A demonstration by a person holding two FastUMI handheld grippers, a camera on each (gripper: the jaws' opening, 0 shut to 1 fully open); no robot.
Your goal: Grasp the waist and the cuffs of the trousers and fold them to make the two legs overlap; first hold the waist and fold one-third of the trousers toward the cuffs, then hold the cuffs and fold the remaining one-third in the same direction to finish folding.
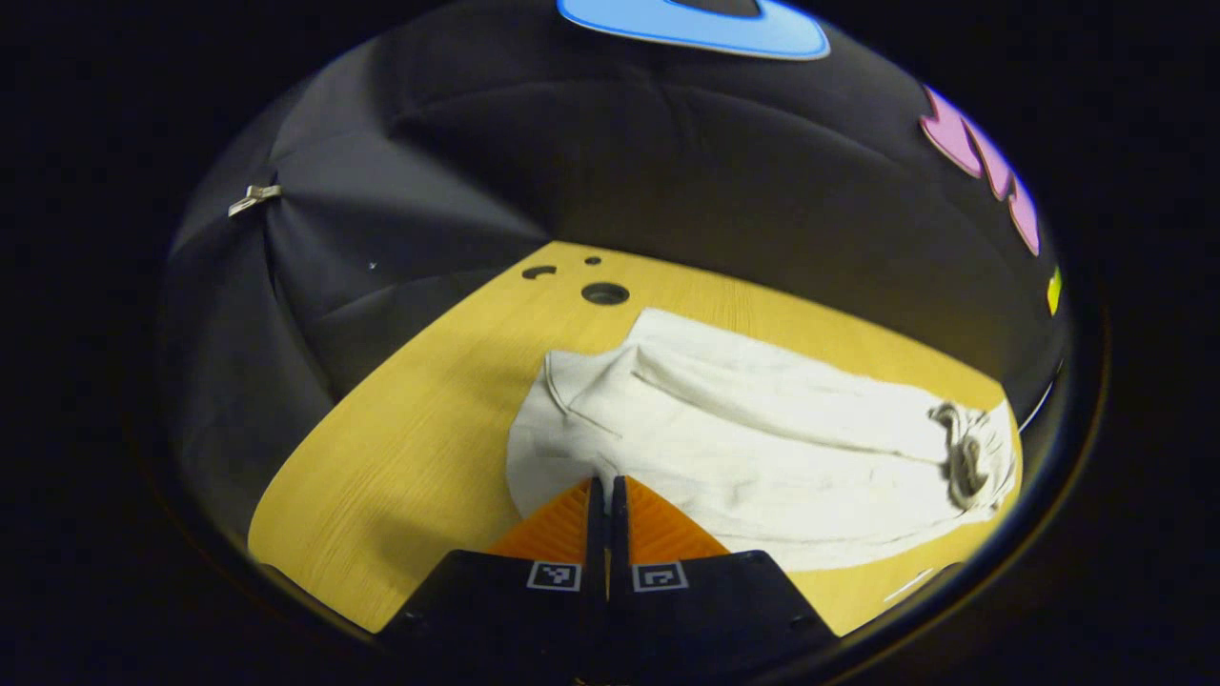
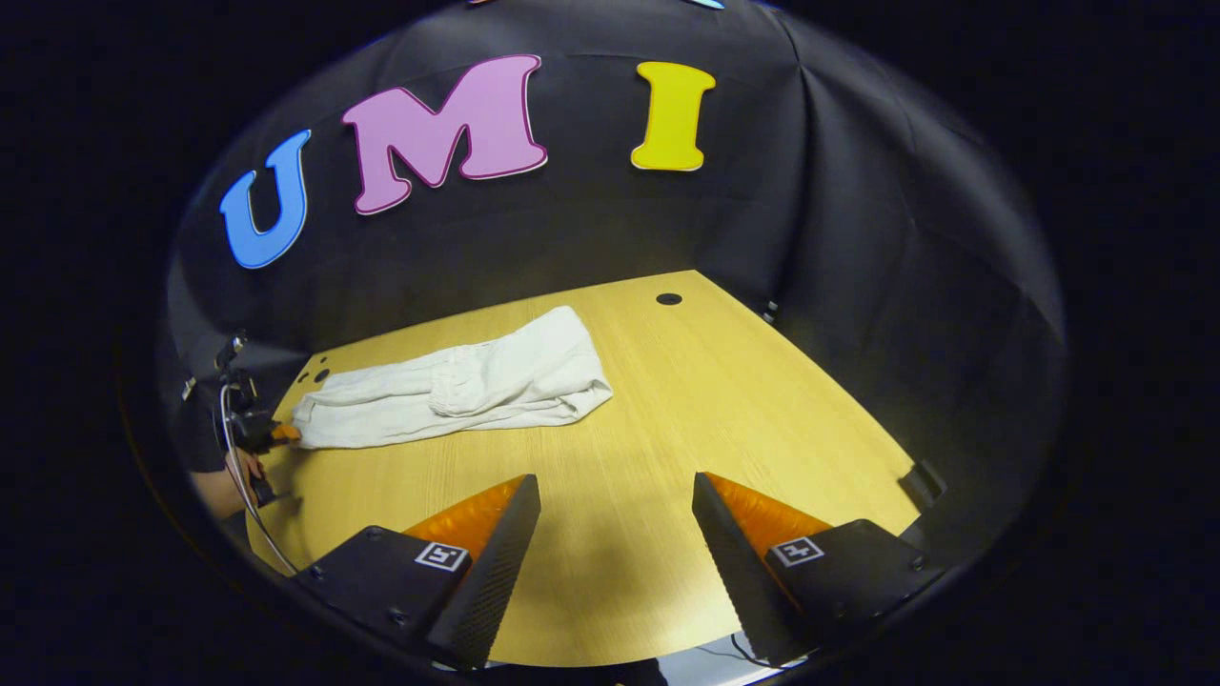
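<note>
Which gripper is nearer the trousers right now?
Left. The left gripper is shut at the edge of the white trousers; the right gripper hangs open over bare table, well short of them.

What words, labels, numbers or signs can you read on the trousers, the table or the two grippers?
Trousers: no label or print can be seen.
Table: no writing.
Left gripper: square black-and-white coded markers, patterns rather than words.
Right gripper: the same kind of square marker, no readable text.
So there is nothing to quote.
</note>
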